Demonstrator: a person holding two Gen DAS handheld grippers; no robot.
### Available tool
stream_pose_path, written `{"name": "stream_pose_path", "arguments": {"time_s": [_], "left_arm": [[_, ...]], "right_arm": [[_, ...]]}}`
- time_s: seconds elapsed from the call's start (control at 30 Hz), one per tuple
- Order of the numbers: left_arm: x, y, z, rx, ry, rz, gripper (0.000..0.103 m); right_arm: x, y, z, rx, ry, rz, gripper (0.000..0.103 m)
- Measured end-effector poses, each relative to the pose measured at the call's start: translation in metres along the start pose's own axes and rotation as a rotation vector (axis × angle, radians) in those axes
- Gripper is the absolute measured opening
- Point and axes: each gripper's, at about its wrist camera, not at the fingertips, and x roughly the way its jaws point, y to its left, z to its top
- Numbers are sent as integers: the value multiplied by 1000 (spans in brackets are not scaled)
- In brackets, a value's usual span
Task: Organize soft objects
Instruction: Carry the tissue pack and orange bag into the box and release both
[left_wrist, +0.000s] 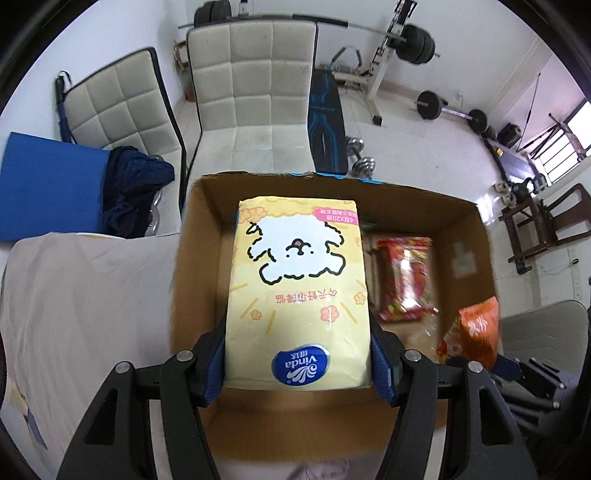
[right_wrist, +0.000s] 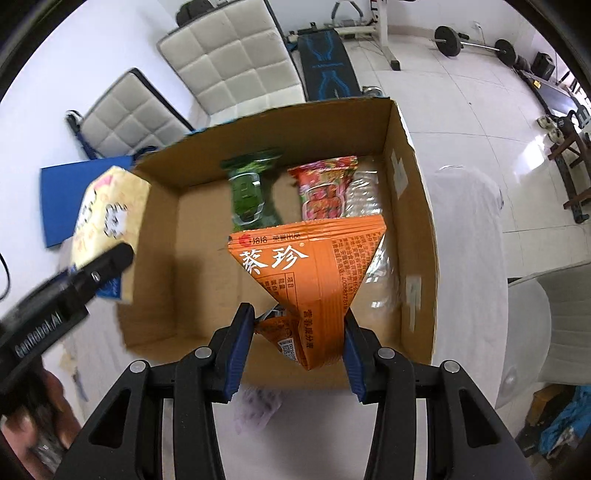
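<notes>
My left gripper (left_wrist: 297, 363) is shut on a yellow Vinda tissue pack (left_wrist: 299, 288) and holds it over the left side of an open cardboard box (left_wrist: 195, 266). My right gripper (right_wrist: 299, 343) is shut on an orange snack bag (right_wrist: 314, 266) above the box's (right_wrist: 410, 206) near right part. Inside the box lie a green packet (right_wrist: 251, 195), a red packet (right_wrist: 325, 188) and a clear plastic bag (right_wrist: 364, 192). The left gripper (right_wrist: 92, 277) with the tissue pack (right_wrist: 107, 214) shows at the left of the right wrist view. The orange bag (left_wrist: 474, 332) shows in the left wrist view.
The box stands on a table with a white cloth (left_wrist: 85, 302). Two white padded chairs (left_wrist: 255, 96) and a blue mat (left_wrist: 48, 188) are behind it. A weight bench (right_wrist: 327, 70) and barbells (right_wrist: 476, 44) stand on the tiled floor. A grey chair (right_wrist: 565, 321) is at the right.
</notes>
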Motion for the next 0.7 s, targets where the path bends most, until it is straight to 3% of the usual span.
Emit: {"name": "stream_pose_path", "arguments": {"time_s": [0.3,0.47,0.7], "left_arm": [[90,3,34,25,129,45,61],[99,9,38,-13,188,47,62],[76,7,35,-11,169,49,62]], "right_arm": [[80,-2,14,-60,98,-134,48],[98,-8,5,-58,163,-155,53],[90,-10,5,-40,136,-143,77]]}}
